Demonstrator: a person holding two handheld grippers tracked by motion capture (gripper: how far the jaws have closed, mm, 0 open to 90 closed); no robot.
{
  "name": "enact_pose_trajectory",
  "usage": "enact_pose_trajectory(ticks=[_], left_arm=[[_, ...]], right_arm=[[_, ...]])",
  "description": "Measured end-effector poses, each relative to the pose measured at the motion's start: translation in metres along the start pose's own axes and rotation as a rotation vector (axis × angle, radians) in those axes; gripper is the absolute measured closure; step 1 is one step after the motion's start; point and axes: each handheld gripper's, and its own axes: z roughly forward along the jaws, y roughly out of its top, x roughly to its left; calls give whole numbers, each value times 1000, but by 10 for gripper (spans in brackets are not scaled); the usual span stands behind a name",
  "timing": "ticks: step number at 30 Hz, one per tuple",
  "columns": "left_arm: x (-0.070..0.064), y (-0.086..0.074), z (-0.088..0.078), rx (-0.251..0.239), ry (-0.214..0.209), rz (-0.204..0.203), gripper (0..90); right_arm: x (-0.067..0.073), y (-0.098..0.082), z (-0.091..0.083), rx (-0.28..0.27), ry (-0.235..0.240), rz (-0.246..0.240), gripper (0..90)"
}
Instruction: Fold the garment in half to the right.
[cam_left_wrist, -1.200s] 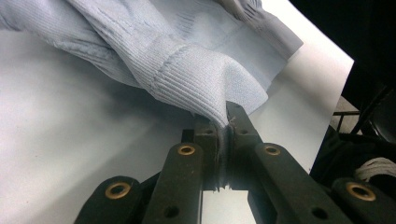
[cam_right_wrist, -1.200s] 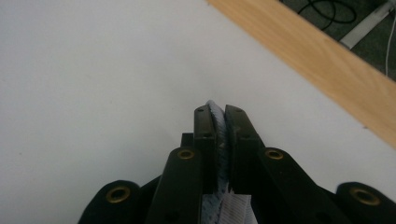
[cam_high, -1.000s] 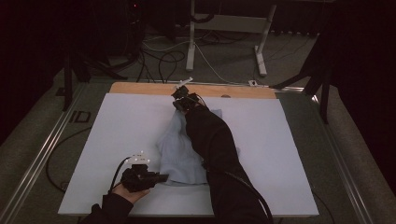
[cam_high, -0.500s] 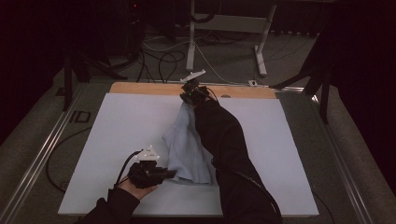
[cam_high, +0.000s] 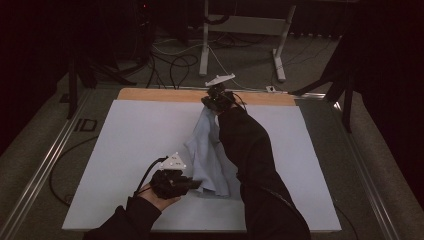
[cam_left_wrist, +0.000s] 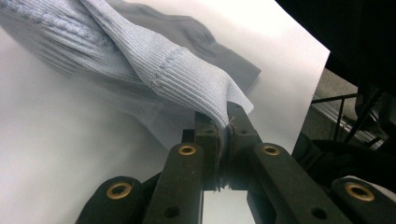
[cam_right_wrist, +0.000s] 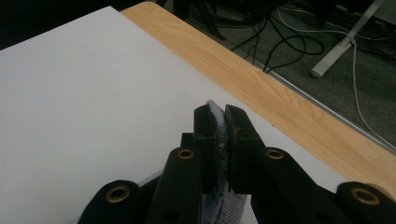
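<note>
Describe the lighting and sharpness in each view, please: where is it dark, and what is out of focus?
High view: dim, the surroundings nearly black, only the white table lit. Left gripper view: bright, the knit garment sharp near the left gripper, hazier farther off, casting a grey shadow. Right gripper view: evenly lit, no glare, the right gripper slightly soft.

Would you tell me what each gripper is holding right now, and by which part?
Both hold the light blue knit garment: the left gripper pinches a ribbed cuff or hem edge, the right gripper another edge at the far side.
</note>
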Motion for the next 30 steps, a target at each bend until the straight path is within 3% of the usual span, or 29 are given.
enact_pose_trajectory(ticks=[13,17,30], left_arm=[[-18,20,22,20,-28,52,865],[-21,24,29,29,-33,66,865],[-32,37,54,64,-58,94,865]], right_arm=[[-27,-18,-28,-37,-16,45,843],[-32,-25,-33,-26,-35,26,843],[-49,-43,-46,-39,-45,46,842]])
